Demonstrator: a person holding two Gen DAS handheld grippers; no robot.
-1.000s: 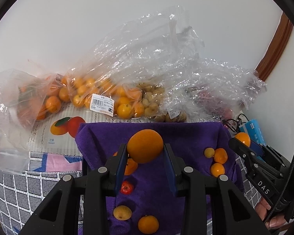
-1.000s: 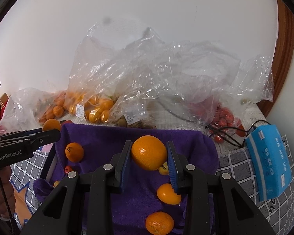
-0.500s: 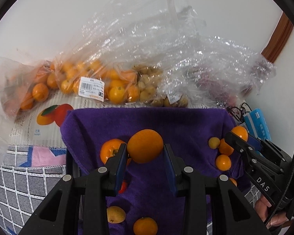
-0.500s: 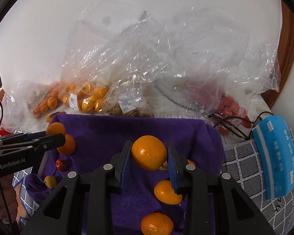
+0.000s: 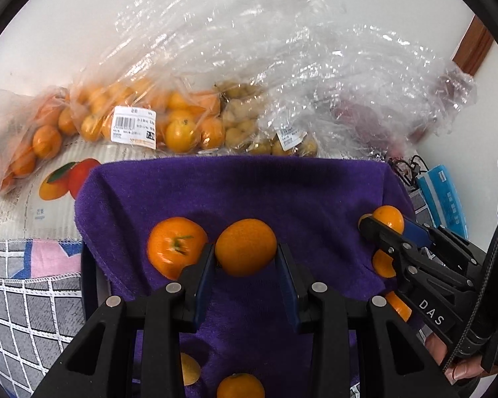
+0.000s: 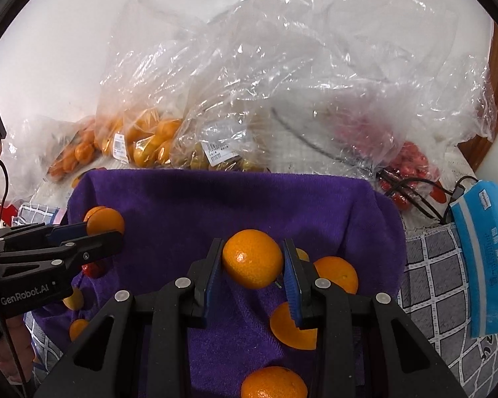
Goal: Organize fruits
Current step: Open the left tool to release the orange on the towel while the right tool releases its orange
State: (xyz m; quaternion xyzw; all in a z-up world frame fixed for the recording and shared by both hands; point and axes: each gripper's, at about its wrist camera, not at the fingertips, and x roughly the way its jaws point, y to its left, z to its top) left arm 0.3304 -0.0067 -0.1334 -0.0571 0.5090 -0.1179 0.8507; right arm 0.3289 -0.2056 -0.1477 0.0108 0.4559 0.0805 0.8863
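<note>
Each claw is closed on one orange. The left claw (image 5: 245,258) grips its orange (image 5: 245,247) between the blue pads, directly above the purple towel (image 5: 249,185); a loose stemmed orange (image 5: 176,247) lies just beside the left jaw, touching or nearly touching it. The right claw (image 6: 253,270) grips a second orange (image 6: 252,258), with loose oranges (image 6: 337,273) on the towel just beyond and below its right jaw. Both claws point steeply downward at the towel. Judgement: the placing move depends on the bare cloth ahead of each claw; the neighbouring fruit beside each jaw may be knocked when the jaws part.
</note>
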